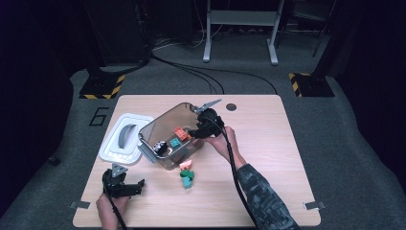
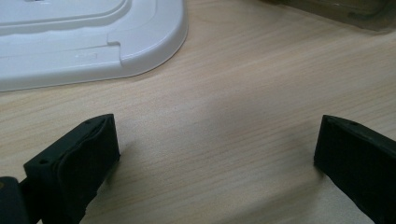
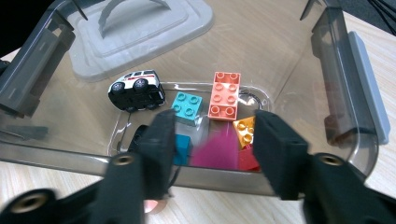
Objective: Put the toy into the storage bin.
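Hovering part-open tool (image 3: pixel 212 140) over bin (image 3: pixel 348 60)

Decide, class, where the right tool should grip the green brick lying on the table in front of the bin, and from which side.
Grip the green brick across its two flat side walls, coming straight down from above. It lies in the open on the table, though the pink brick sits close behind it, so a top approach is probably easiest. Its exact pose is too small to read.

Smoky translucent glossy plastic bin (image 3: pixel 336 93); glossy plastic bricks (image 3: pixel 225 94) inside; matt pale wood-grain table (image 2: pixel 224 116); smooth white plastic lid (image 2: pixel 93 42).
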Action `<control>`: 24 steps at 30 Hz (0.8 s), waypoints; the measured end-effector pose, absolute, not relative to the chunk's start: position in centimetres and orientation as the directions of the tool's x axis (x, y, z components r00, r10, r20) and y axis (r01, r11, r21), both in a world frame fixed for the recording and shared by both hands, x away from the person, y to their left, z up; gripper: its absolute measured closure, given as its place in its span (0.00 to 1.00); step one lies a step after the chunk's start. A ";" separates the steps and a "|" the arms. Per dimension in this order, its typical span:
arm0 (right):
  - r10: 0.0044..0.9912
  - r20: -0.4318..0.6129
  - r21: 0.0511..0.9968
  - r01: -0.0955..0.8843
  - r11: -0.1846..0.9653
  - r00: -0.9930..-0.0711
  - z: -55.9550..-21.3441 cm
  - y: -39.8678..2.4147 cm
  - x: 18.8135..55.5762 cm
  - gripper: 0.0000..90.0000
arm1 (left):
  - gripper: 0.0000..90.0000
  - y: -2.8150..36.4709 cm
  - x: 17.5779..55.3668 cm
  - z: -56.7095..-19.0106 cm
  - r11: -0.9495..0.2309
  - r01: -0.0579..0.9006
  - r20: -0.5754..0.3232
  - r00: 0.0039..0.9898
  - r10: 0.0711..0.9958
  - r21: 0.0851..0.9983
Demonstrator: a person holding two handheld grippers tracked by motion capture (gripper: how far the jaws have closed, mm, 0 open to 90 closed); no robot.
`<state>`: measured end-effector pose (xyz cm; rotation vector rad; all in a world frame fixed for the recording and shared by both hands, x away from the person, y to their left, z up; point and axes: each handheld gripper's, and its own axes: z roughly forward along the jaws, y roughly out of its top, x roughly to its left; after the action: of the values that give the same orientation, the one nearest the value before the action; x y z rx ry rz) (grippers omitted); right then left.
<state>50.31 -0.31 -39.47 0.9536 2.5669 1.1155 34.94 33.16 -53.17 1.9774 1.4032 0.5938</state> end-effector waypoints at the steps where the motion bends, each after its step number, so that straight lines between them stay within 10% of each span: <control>1: 0.624 0.081 0.712 0.483 0.510 -0.777 -39.4 -0.4 50.2 0.47 | 0.00 33.2 34.9 -53.2 -0.230 0.658 0.001 0.330 0.944 0.717; 8: 0.626 0.063 0.736 0.460 0.497 -0.777 -38.8 -1.4 49.0 0.23 | 0.00 33.2 34.9 -53.2 -0.230 0.658 0.001 0.330 0.944 0.717; 24: 0.590 0.080 0.716 0.458 0.527 -0.803 -42.6 -3.1 44.8 0.11 | 0.00 33.2 34.9 -53.2 -0.230 0.658 0.001 0.329 0.944 0.717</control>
<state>44.76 -3.06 -42.55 0.8980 2.5911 1.1367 34.94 33.15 -53.17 1.9767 1.4034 0.5939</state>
